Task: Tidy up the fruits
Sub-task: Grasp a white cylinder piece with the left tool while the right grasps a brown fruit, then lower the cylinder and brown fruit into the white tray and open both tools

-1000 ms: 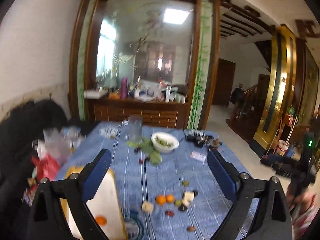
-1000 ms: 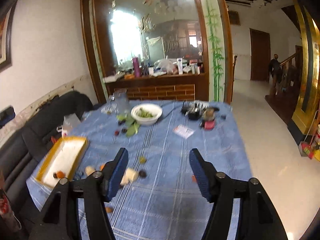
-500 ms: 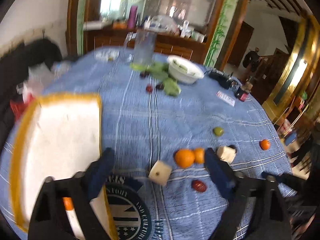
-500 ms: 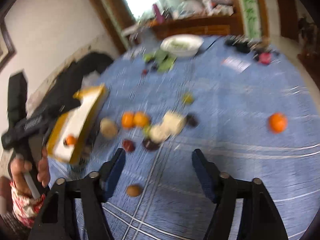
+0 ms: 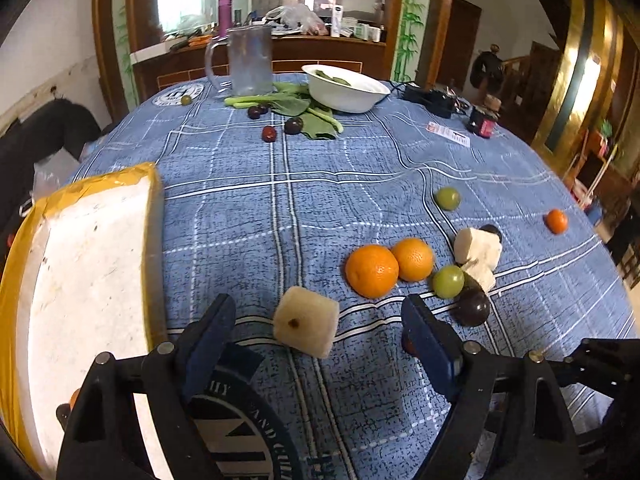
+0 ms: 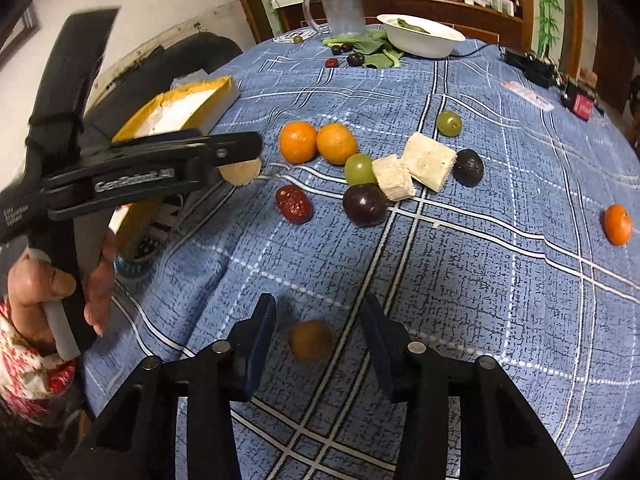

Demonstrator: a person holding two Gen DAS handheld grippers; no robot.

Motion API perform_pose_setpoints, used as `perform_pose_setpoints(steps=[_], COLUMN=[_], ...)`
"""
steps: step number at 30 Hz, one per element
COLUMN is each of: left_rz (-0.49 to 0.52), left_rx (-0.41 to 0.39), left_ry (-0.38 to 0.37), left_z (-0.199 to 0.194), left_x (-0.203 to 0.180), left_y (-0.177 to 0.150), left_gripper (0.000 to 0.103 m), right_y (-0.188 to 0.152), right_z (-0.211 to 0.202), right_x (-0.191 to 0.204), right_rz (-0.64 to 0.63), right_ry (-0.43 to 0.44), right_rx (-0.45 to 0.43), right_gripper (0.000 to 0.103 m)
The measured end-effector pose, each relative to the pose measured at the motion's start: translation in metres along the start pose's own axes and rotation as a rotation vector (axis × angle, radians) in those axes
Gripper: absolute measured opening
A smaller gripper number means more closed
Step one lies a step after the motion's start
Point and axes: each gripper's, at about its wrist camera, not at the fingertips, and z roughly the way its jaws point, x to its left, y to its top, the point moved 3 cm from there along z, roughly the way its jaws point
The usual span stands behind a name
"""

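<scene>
Right gripper (image 6: 316,344) jaws closing around small brown fruit (image 6: 311,339) at near edge, pads not yet touching; left gripper (image 5: 316,334) jaws closing, pale cut chunk (image 5: 306,322) between, unclamped. Tray (image 5: 96,248) at left nearly bare — oranges (image 5: 372,270), grapes, dark plums still scattered right of it.

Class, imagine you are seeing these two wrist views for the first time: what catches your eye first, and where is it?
Two oranges lying side by side mid-table on the blue checked tablecloth, with green grapes, pale cut chunks and dark plums clustered beside them. Nearer, the left gripper brackets a pale cube, and the right gripper brackets a small brown fruit, neither pressing yet.
</scene>
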Motion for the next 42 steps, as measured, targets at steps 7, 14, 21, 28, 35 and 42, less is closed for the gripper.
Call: perform_pose_setpoints(steps=[7,14,21,28,35,42], left_rz=[0.009,-0.141,-0.3,-0.367,-0.431,-0.483], left_rx=[0.024,-0.078,-0.158,-0.164,-0.149,-0.095], left_ry=[0.047,-0.012,-0.009,0.064,0.125,0.156], left_z=[0.003,-0.054,-0.102,-0.125,-0.125,-0.098], left_x=[0.0,0.018,0.062,0.112,0.17,0.213], left_y=[-0.004,-0.007,-0.025,-0.034,-0.043,-0.042], left_gripper=[0.03,0.03,0.031,0.031,0.031,0.031], right_y=[-0.01,-0.009,0.006,0.049,0.091,0.134], right_z=[-0.007,-0.031,-0.044,-0.023,-0.007,0.038], right_x=[0.0,-0.005,0.014,0.048,0.085,0.153], right_rz=[-0.022,0.044,0.074,0.142,0.149,-0.007], right_ry=[-0.017,0.092,0.219,0.504,0.59,0.456], right_rx=[-0.019,-0.106,-0.148,-0.087,-0.07,-0.043], right_gripper=[0.023,0.023,0.023,0.023,0.024,0.024])
